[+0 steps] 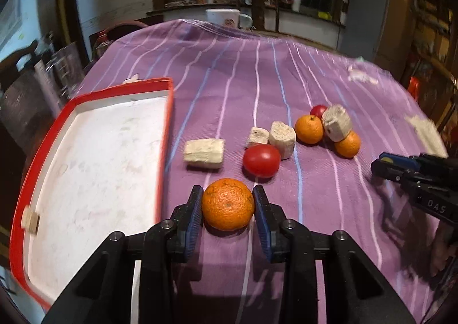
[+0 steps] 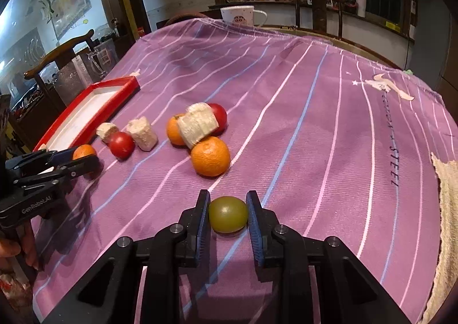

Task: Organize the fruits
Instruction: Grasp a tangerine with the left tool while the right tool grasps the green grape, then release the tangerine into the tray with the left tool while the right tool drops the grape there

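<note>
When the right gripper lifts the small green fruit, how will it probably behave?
The green fruit is round and glossy, so it may slip or roll on the purple cloth if released. It looks small and probably light. The right gripper pads touch both its sides, so a gentle squeeze seems wise.

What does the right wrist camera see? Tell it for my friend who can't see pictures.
The right claw is shut on a small green fruit on a purple striped cloth. Farther off lie oranges, tomatoes and pale chunks, with a red tray at the left.
</note>
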Demonstrator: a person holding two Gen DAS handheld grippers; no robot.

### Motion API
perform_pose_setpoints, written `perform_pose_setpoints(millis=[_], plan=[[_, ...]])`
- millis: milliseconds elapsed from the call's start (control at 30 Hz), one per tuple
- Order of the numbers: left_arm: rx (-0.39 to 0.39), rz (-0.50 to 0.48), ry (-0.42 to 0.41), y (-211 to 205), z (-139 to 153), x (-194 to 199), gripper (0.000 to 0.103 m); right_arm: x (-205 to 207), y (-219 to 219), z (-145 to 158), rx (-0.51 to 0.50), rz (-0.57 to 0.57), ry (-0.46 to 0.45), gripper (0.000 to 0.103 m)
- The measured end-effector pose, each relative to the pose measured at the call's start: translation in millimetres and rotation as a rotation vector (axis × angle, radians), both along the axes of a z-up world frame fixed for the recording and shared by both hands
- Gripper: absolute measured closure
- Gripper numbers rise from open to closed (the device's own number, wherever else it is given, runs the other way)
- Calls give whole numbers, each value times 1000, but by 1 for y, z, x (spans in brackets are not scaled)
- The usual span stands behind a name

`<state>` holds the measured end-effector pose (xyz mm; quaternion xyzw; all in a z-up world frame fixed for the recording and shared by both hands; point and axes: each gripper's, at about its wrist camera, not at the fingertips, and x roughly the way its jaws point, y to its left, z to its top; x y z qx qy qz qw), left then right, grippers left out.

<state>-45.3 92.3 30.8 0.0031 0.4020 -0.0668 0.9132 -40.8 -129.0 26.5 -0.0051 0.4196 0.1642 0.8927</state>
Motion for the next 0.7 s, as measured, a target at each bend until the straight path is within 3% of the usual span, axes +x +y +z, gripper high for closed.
perform_pose_setpoints(millis=[200, 267, 467, 700], plan=[[-120, 90, -39, 43, 17, -35, 69, -18, 16, 21, -2, 27, -34, 75], [-118, 131, -68, 59, 25, -45, 69, -23, 29, 29, 2, 53, -41, 75], [-136, 254, -117, 114, 37, -65, 69, -29, 96, 48, 29, 181, -49, 75], [-141, 348, -47, 169, 17, -49, 69, -22, 199, 50, 33, 344, -47, 75]])
